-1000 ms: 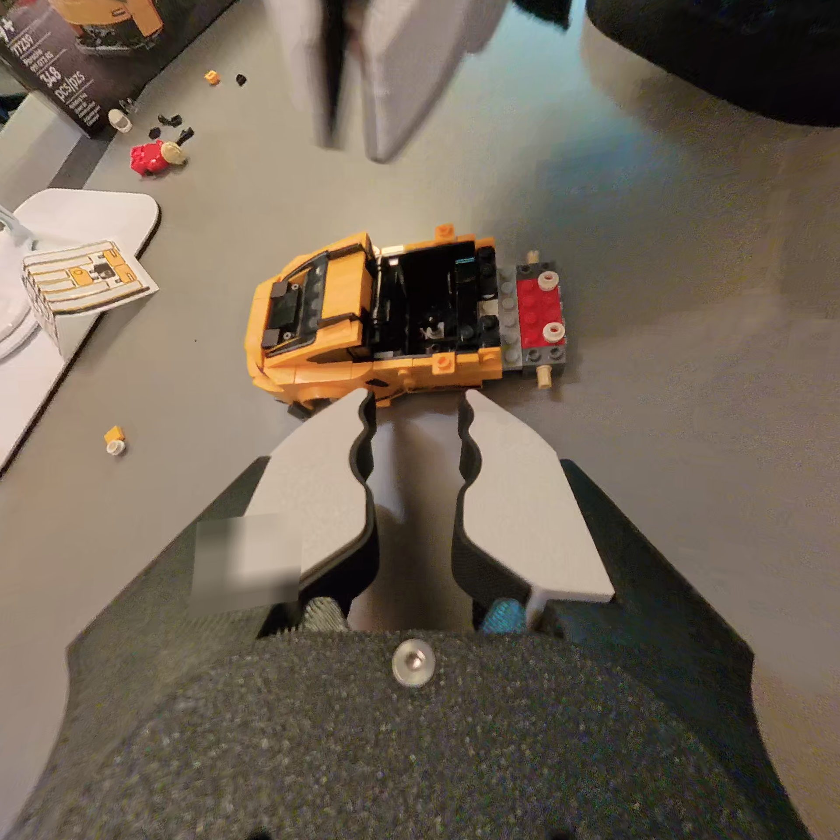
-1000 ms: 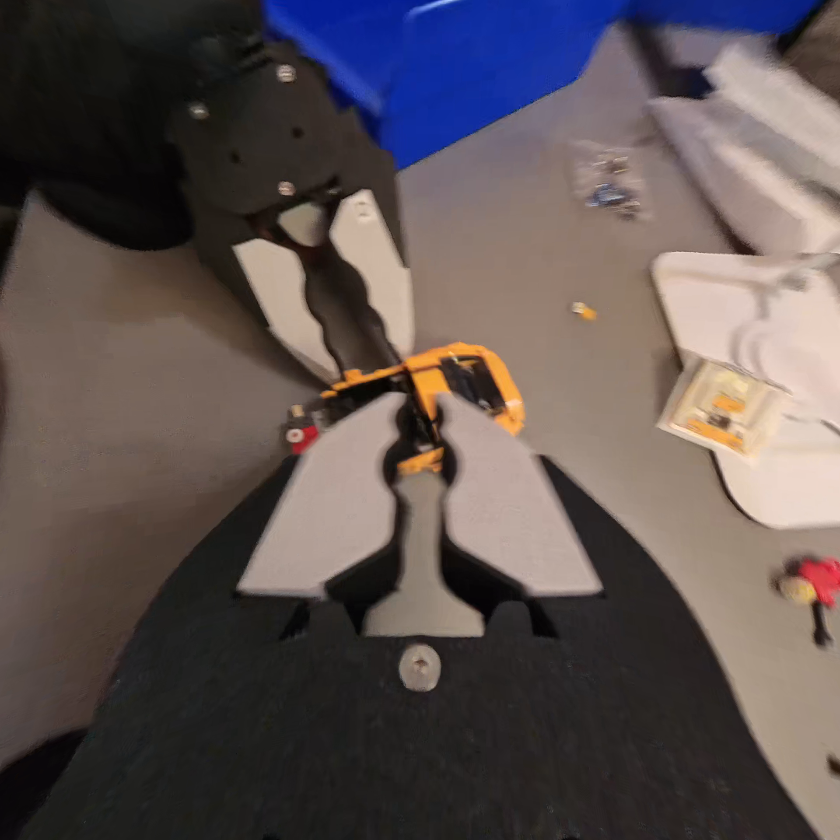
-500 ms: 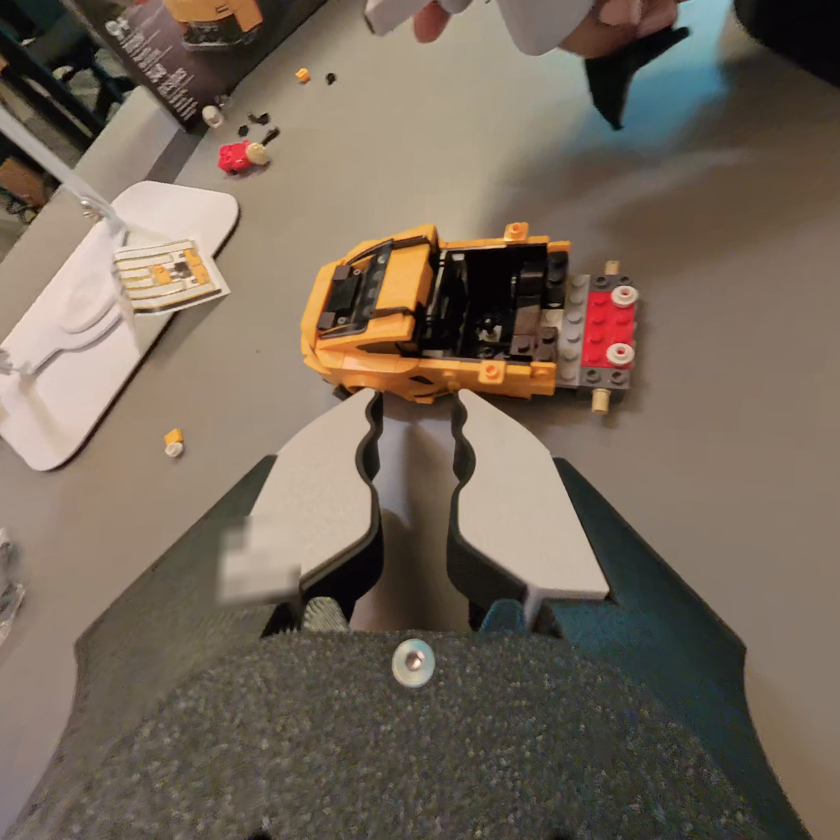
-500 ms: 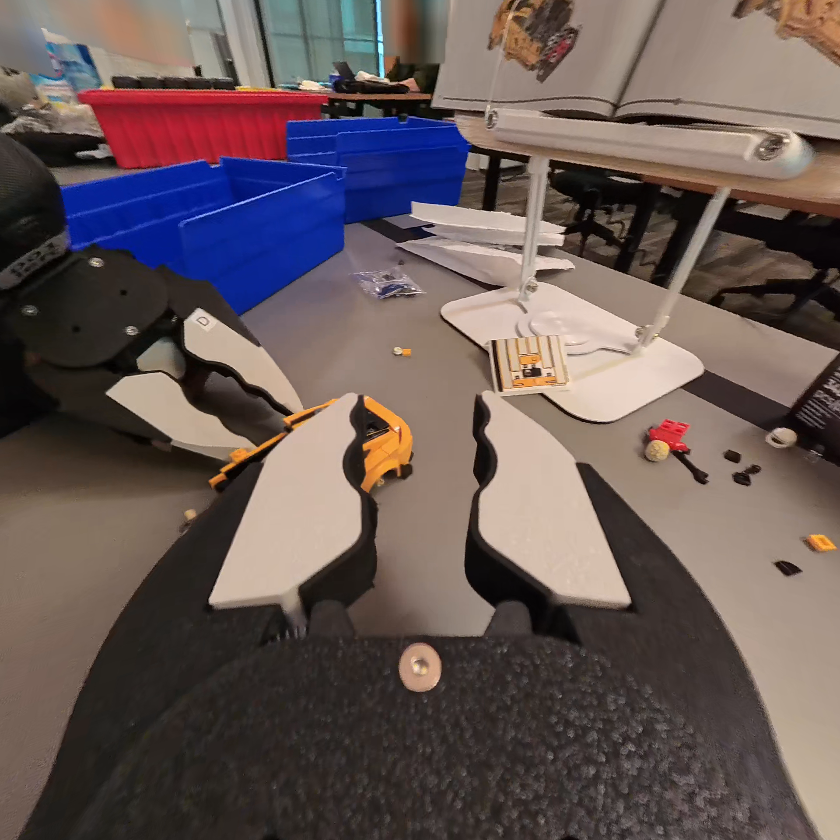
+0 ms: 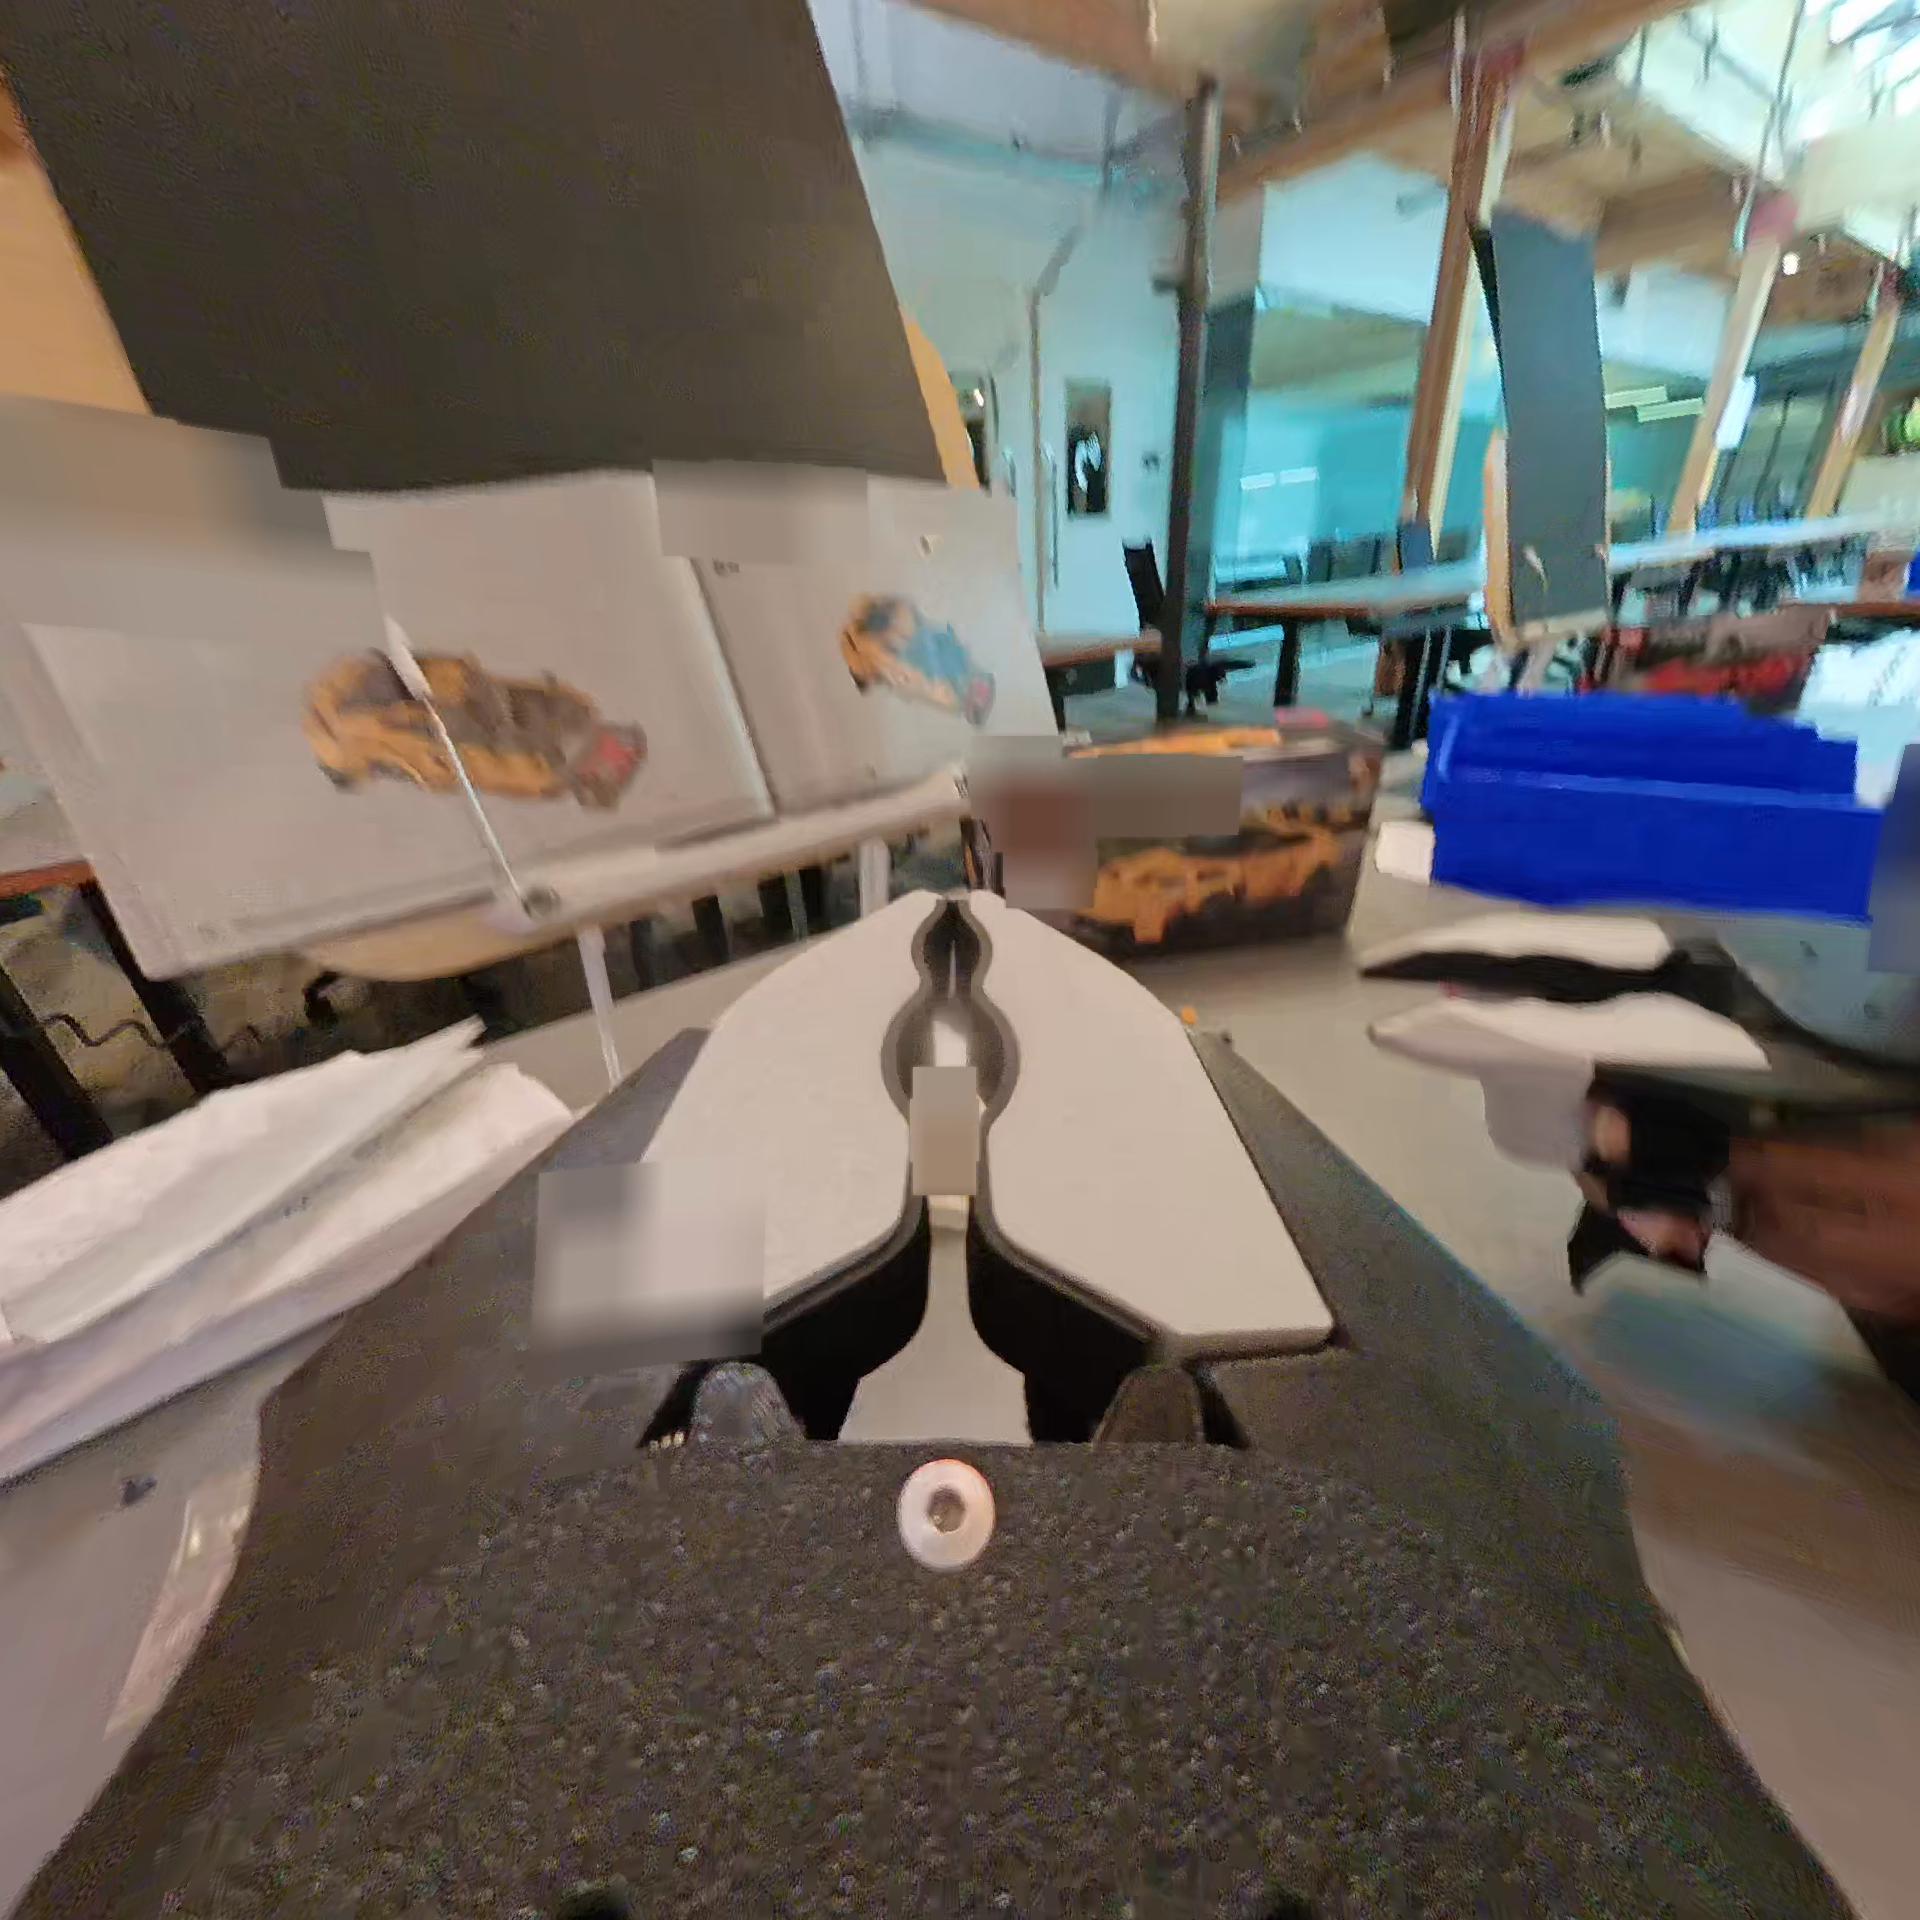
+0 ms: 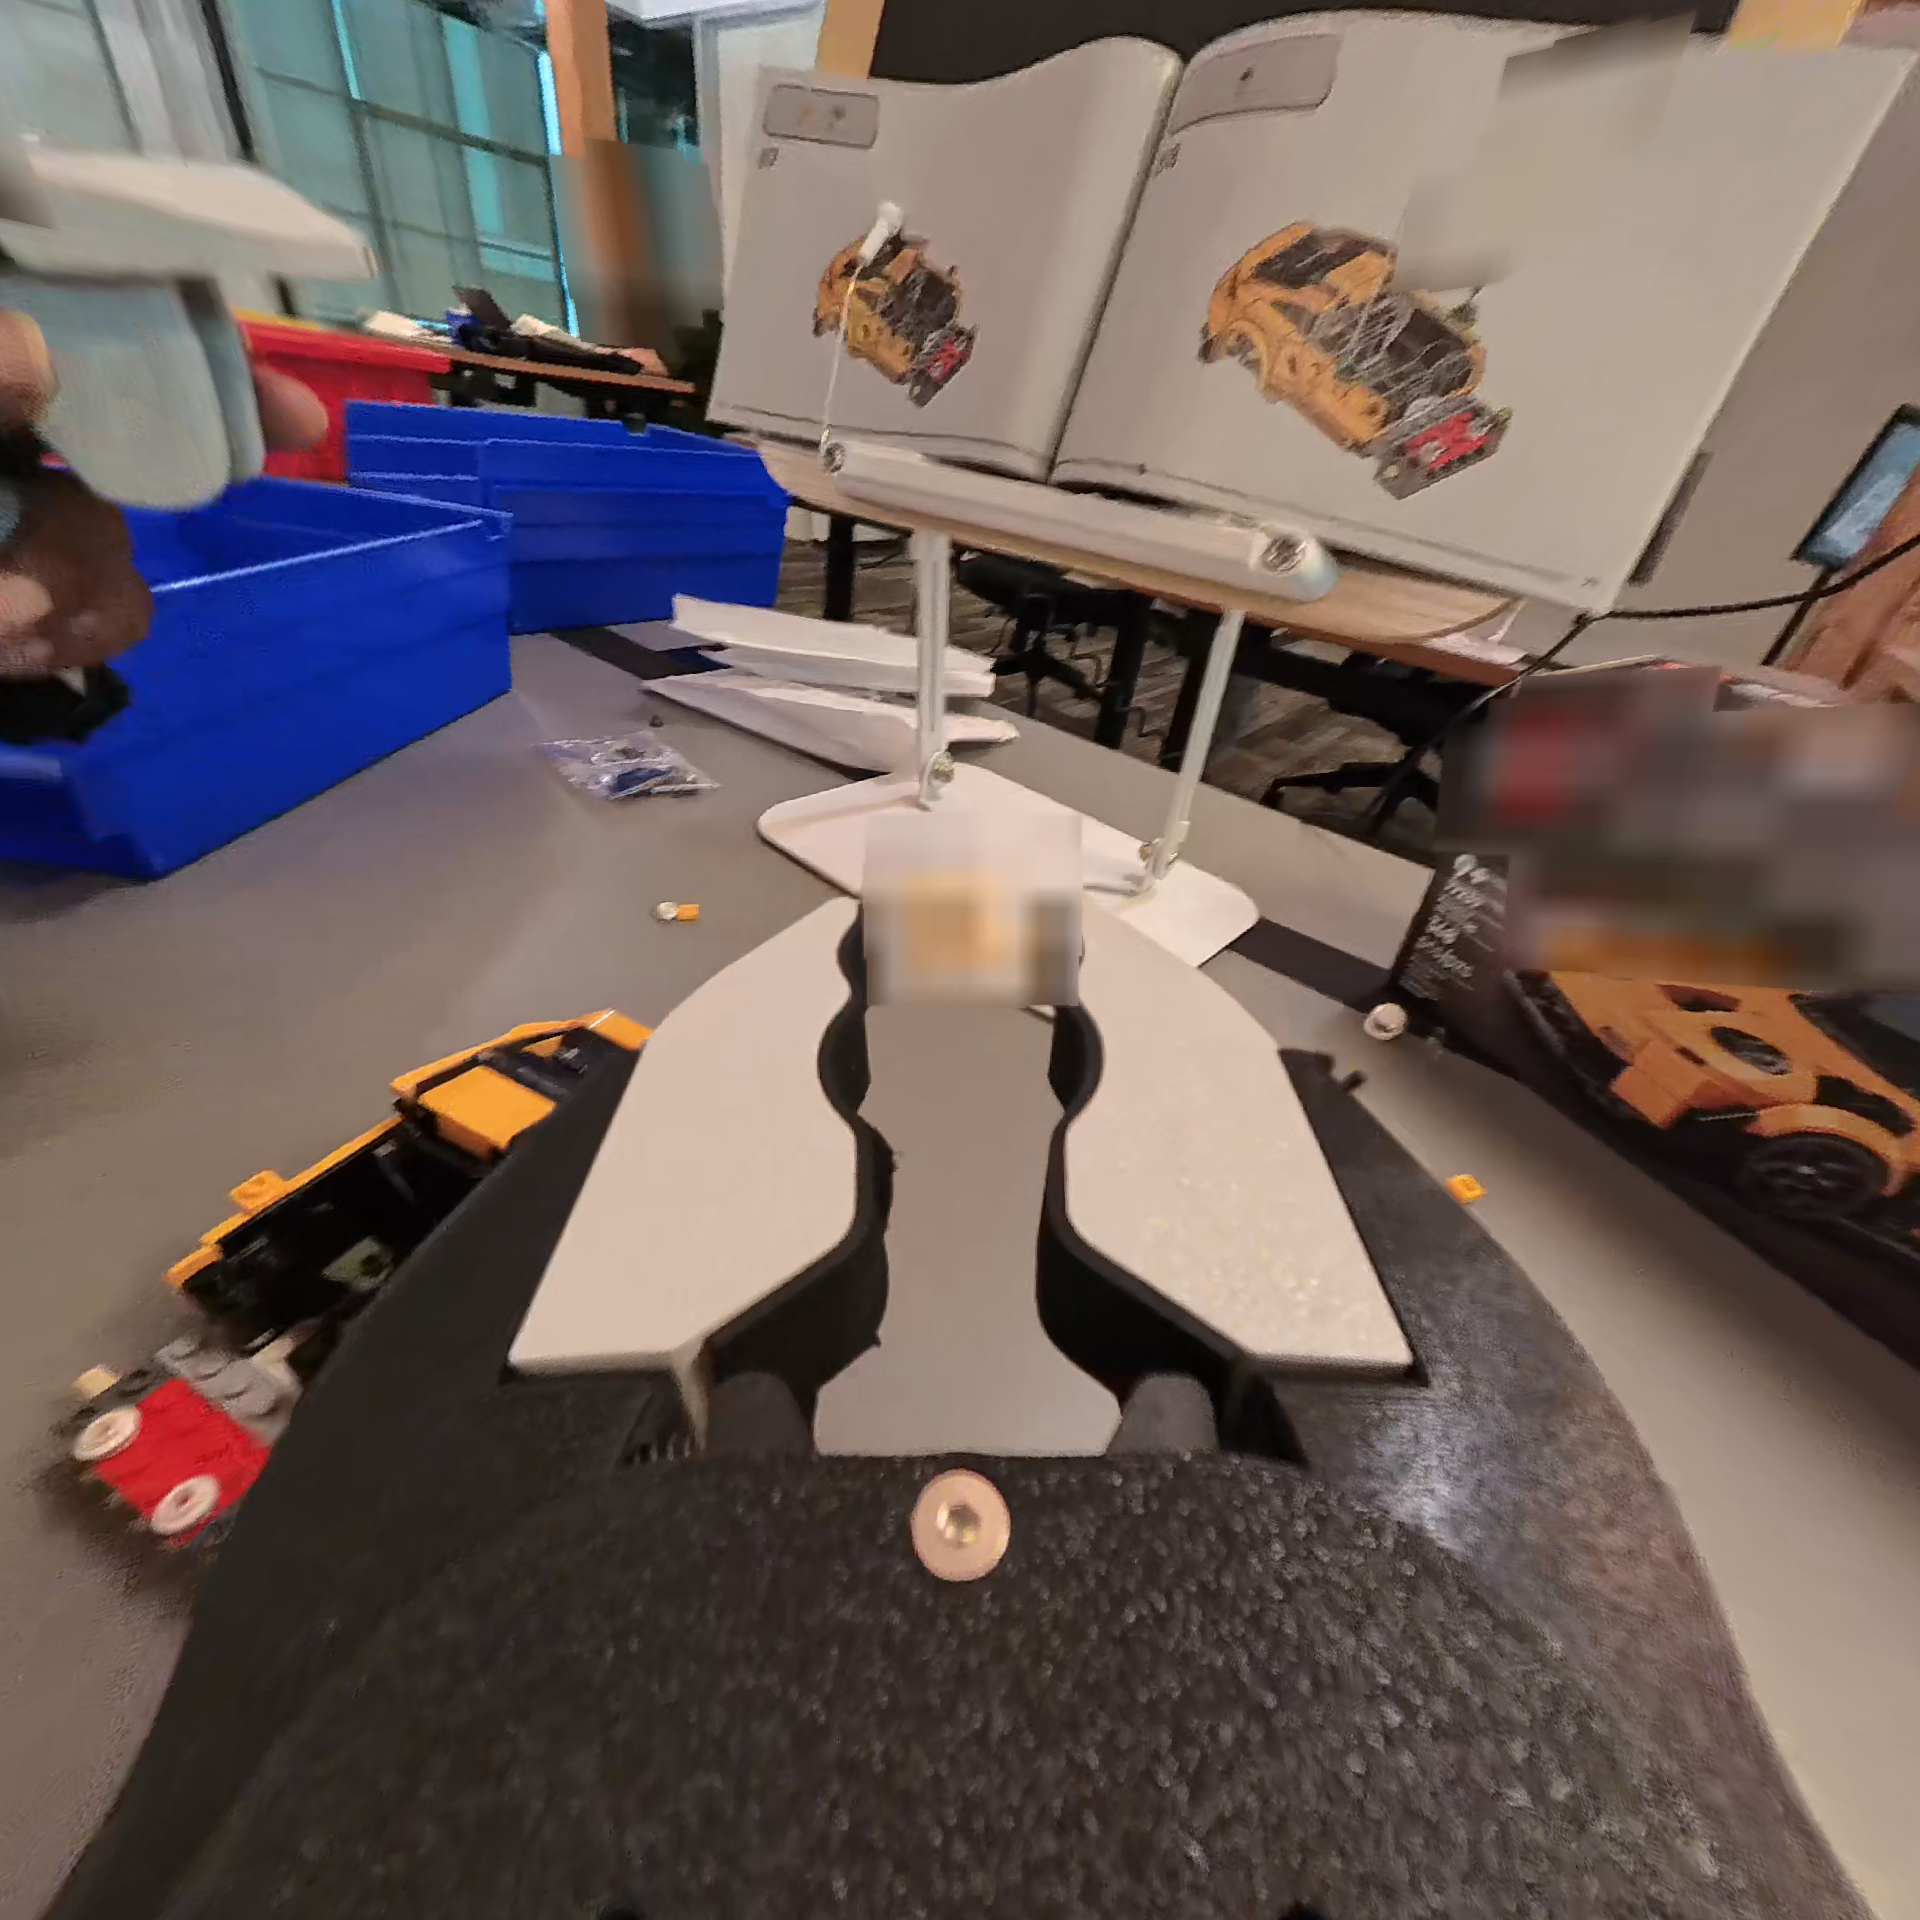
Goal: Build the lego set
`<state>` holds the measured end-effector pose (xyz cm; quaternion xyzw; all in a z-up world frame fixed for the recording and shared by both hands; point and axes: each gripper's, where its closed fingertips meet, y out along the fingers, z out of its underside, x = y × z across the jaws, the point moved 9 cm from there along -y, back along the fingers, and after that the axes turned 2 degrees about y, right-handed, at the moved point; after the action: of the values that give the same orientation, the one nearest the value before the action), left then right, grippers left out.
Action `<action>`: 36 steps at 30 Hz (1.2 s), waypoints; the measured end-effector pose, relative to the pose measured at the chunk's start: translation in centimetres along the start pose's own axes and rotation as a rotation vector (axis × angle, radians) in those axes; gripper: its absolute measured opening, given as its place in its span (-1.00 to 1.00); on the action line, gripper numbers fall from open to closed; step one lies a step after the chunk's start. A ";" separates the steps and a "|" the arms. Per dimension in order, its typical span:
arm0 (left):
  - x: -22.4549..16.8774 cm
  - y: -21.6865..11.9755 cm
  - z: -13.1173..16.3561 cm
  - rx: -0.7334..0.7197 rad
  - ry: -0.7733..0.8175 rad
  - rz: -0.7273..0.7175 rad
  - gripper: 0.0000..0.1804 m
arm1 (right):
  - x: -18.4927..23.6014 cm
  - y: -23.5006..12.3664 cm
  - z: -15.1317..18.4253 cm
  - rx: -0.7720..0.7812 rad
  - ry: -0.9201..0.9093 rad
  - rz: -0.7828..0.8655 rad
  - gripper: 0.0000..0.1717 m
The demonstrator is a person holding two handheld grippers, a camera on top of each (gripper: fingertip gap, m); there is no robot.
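**Both grippers lifted off the toy car, left one now closed**

Half a second ago the left gripper [image 5: 951, 912] was pointed down at the orange brick-built toy car [image 6: 416, 1174] with its jaws apart. Now it is raised and levelled, looking across the room. Its two fingertips meet, and nothing shows between them. The car has dropped out of its view altogether.

The right gripper [image 6: 961, 935] has also swung up and forward. Its fingers stand apart with only bare grey tabletop [image 6: 364, 935] between them, so it holds nothing. From the left wrist view it hangs to the right above the table, turned on its side.

The car lies untouched on the near part of the tabletop, just left of the right gripper's black body and partly hidden by it. Its red-plated end [image 6: 171, 1455] is the part closest to the camera.

Farther out, mid-table, lie a small loose piece [image 6: 675, 912] and a clear bag of parts [image 6: 623, 764]. Blue bins [image 6: 312, 623] sit along the left side and the car's box [image 6: 1714, 1091] on the right. Toward the far edge a white stand [image 6: 1174, 904] holds an open instruction booklet [image 6: 987, 260].
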<state>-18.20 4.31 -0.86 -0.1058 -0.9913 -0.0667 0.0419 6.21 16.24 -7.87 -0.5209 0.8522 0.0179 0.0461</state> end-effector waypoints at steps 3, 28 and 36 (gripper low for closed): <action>1.9 2.5 -1.9 -0.082 -0.030 -0.061 -1.00 | -0.3 0.8 -1.4 -0.050 -0.047 0.057 -0.86; 7.2 3.7 3.1 0.002 -0.054 -0.222 -1.00 | -5.2 22.0 -14.2 -0.153 -0.089 0.201 -1.00; 6.2 4.1 3.4 0.018 -0.076 -0.180 -1.00 | -5.4 20.3 -13.9 -0.183 -0.098 0.147 -1.00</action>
<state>-23.58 10.00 -3.06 -0.0184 -0.9982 -0.0571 -0.0010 -10.24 29.26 6.16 -0.4576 0.8796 0.1243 0.0387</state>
